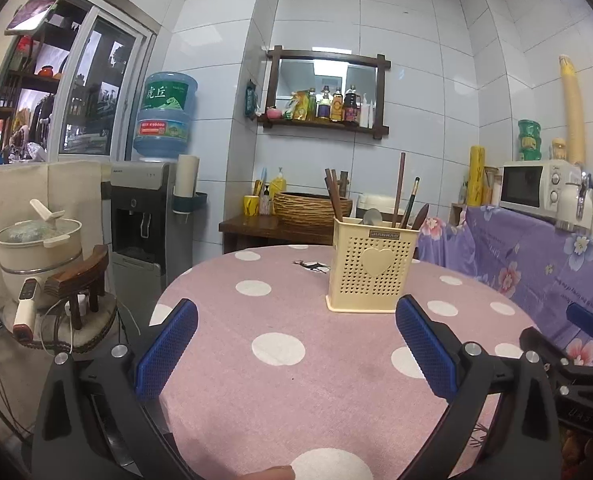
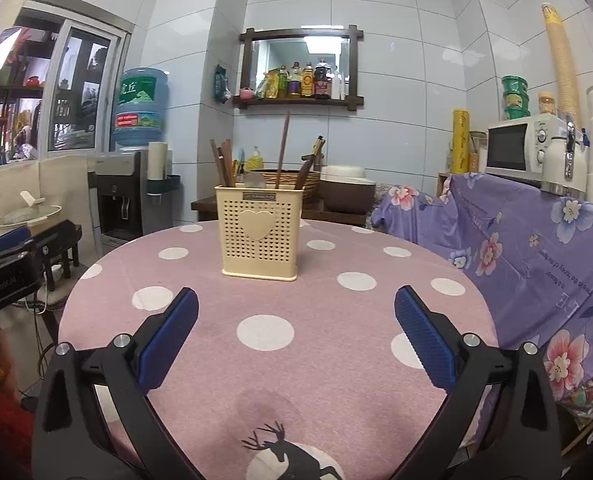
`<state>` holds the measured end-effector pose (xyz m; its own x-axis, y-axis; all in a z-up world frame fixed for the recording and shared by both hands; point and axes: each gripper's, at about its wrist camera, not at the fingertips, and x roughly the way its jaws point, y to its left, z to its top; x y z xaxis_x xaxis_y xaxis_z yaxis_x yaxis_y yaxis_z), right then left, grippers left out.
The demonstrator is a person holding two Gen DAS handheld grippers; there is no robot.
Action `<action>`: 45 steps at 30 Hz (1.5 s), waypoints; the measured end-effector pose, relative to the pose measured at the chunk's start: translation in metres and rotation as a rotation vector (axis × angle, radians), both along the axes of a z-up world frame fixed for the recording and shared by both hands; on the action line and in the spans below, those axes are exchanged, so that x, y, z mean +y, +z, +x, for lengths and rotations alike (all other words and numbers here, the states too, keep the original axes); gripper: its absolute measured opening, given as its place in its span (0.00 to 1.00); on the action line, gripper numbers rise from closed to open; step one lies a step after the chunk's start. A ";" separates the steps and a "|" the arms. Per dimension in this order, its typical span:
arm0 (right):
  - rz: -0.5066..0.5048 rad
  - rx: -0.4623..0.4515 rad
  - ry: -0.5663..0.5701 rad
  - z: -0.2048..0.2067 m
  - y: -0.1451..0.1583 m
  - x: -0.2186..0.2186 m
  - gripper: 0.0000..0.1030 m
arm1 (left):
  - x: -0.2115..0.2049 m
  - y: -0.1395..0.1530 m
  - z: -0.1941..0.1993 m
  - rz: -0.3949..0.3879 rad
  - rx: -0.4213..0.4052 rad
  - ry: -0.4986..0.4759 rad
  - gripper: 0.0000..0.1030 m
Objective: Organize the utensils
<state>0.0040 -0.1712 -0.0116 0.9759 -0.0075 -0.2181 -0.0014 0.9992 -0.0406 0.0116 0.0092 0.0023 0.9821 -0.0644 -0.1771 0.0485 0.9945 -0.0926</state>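
Cream plastic, perforated, with a raised heart on its front: that was the utensil holder (image 2: pixel 259 232), and it stood upright on the pink dotted tablecloth (image 2: pixel 320 364), far from both your grippers across bare cloth. From your right gripper (image 2: pixel 296 336) it lay almost dead ahead, only a little left of centre; from your left gripper (image 1: pixel 296 344) it sat ahead and to the right. So your right hand looked the better lined up, though neither seemed clearly nearer.

Both grippers were spread wide with nothing between the blue pads (image 1: pixel 168 344).

Every utensil visible was already standing in the holder, long axes near vertical: a cluster of dark chopsticks (image 2: pixel 221 162) leaning at the left, one tall brown stick (image 2: pixel 283 146) near the middle, a dark handle (image 2: pixel 306 170) tilted right, and what looked like a spoon bowl (image 2: pixel 254 180) peeking above the rim. No loose utensil lay on the cloth. Any pick would probably have needed a reach forward and a pinch from above.
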 end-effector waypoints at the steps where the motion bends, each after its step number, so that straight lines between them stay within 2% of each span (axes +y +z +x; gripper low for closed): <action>1: 0.005 0.006 0.007 0.001 0.000 0.000 0.94 | 0.000 0.000 0.000 0.000 0.000 -0.003 0.95; 10: 0.008 0.003 0.012 0.001 0.002 0.002 0.94 | 0.001 -0.002 -0.005 -0.021 0.007 -0.032 0.95; 45: 0.008 0.006 0.024 0.000 0.005 0.002 0.94 | 0.000 0.002 -0.008 -0.005 0.003 -0.024 0.95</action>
